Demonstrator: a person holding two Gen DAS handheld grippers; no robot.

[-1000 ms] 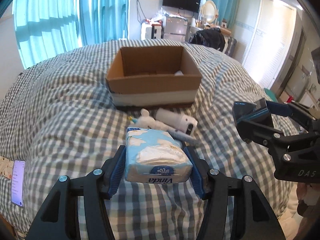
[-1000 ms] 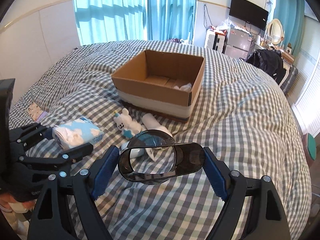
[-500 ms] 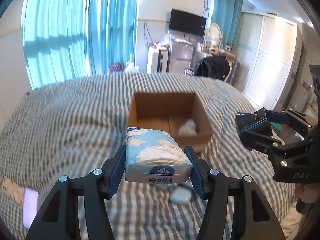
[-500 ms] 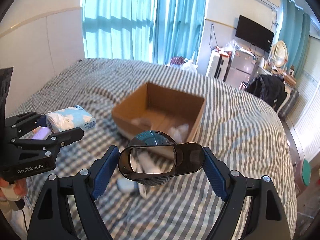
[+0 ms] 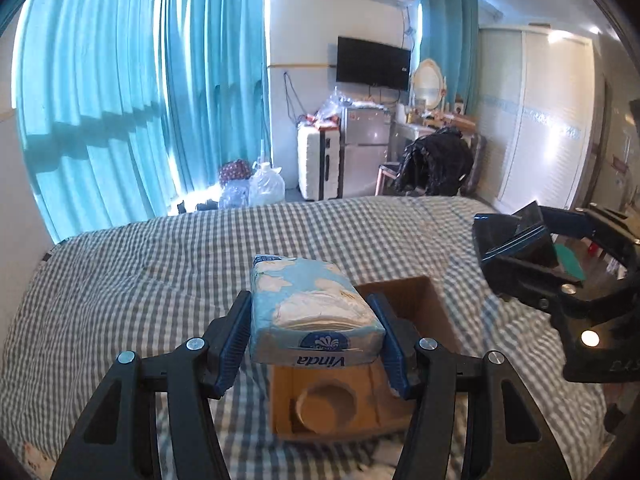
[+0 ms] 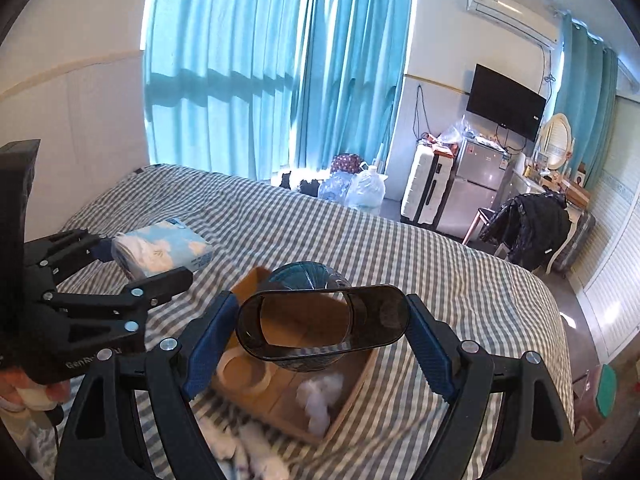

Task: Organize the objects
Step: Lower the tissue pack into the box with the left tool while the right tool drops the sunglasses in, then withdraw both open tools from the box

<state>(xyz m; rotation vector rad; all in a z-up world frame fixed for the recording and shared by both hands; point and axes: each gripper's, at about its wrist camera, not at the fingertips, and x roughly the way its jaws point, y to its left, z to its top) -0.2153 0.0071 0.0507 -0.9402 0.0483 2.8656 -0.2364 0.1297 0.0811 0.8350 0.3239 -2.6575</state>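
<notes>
Jaws gripping tissue pack (image 5: pixel 314 312), cup (image 6: pixel 320 326) over cardboard box (image 6: pixel 352 384)

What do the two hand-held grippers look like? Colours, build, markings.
Both look alike. The left hand-held gripper and right hand-held gripper have black plastic linkage arms with silver screw heads and ribbed blue pads on the fingers. Seen from the right wrist, the left body carries white "GenRo…" lettering, partly hidden. From the left wrist, the right body shows faint, unreadable lettering. No cables visible.

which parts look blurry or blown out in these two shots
Left wrist view: the cardboard box and bed are motion-smeared, the tissue pack stays sharp, and the wardrobe glares. Right wrist view: the white items at the bottom edge are blurred, and the curtains are backlit.
</notes>
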